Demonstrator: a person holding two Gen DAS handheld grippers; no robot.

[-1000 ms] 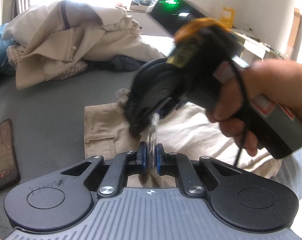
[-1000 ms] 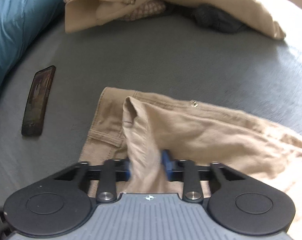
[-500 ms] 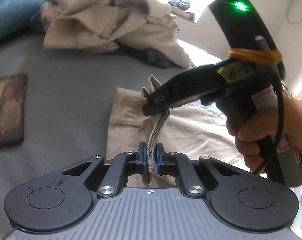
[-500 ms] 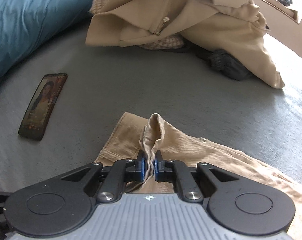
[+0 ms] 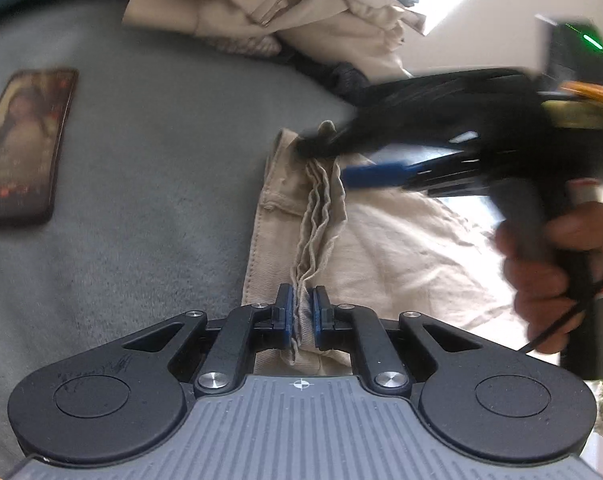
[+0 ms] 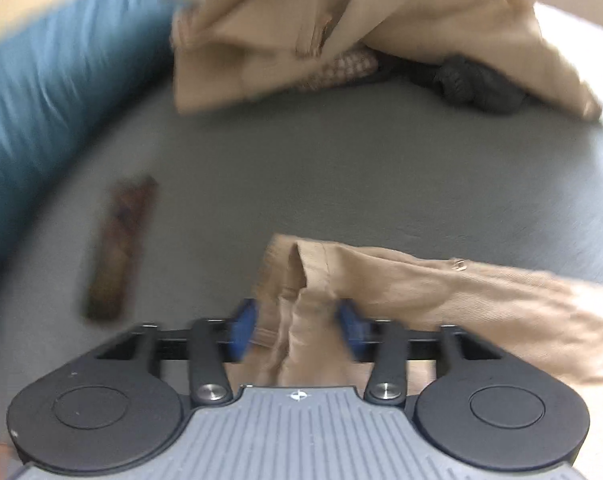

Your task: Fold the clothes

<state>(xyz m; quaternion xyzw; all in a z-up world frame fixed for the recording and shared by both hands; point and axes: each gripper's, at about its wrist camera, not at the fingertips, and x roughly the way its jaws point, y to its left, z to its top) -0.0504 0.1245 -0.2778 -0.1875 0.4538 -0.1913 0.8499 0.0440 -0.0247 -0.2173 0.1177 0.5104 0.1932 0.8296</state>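
The khaki trousers [image 5: 401,248] lie spread on the grey blanket [image 5: 161,168] directly ahead of both claws, waistband end toward the left, with one bunched ridge of cloth standing up along that end. The left gripper [image 5: 301,316] has its blue pads pressed tight together on the near end of this ridge, so a pleated strip of fabric runs straight away from its fingertips. At the far end of that strip sits the right gripper [image 5: 329,160], blurred in the left wrist view, held by a hand [image 5: 553,268] off to the right of the left claw. In its own view the right gripper [image 6: 297,330] has its blue pads set well apart, one on each side of the raised fold, neither pressing it; the cloth stands loose between them. A small metal button [image 6: 458,265] shows on the trousers ahead and to the right of that claw.

Left of both claws, apart from the trousers, a phone [image 5: 23,144] lies flat on the blanket with its screen lit. Far ahead is a heap of unfolded clothes [image 6: 361,24]: a beige jacket on top, a checked piece and a dark knitted garment [image 6: 473,84] under its edge. A blue cushion [image 6: 49,92] fills the far left of the right wrist view
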